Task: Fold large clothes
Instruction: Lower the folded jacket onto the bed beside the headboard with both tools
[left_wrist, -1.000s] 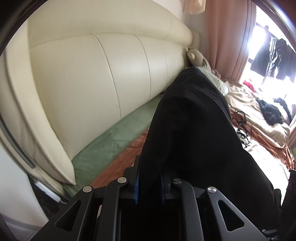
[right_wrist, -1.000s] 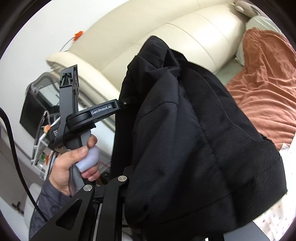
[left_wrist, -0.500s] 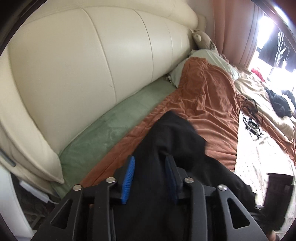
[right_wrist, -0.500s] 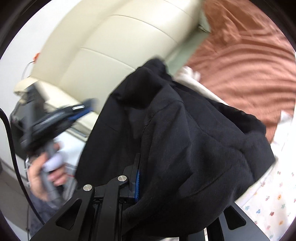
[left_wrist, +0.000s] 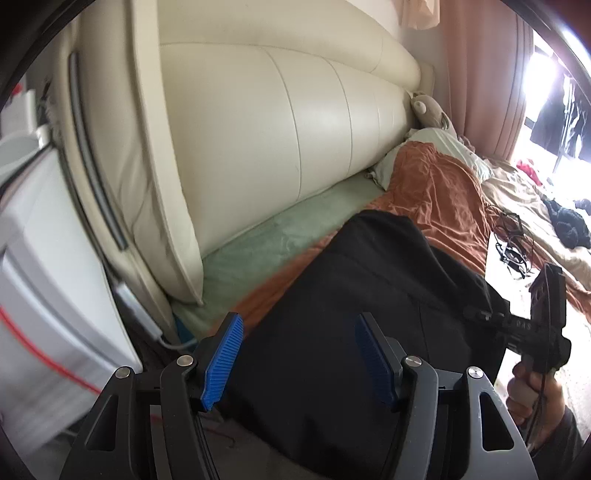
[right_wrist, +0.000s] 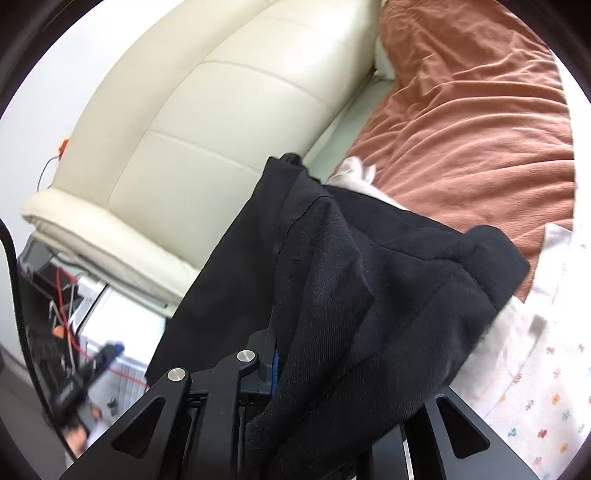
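Through the left wrist camera we see our left gripper (left_wrist: 298, 354) at the bottom of the frame, its blue pads spread and opening wider, pressing on nothing. The black garment (left_wrist: 369, 302) lies beneath and between them, spread from lower centre toward the right over the rust-orange blanket (left_wrist: 439, 192). A cream padded headboard (left_wrist: 277, 140) fills the upper left. At the right edge a hand (left_wrist: 532, 391) holds the other tool.

Through the right wrist camera our right gripper (right_wrist: 280, 365) sits at the bottom centre, clenched on a thick fold of the same garment (right_wrist: 369, 295), which bunches over the jaws and drapes toward the floral sheet (right_wrist: 546, 406) at lower right.

We judge the cloth soft, limp and fairly heavy, likely to sag and crumple. Pinching a hem or corner edge, not the bunched middle, should serve best.
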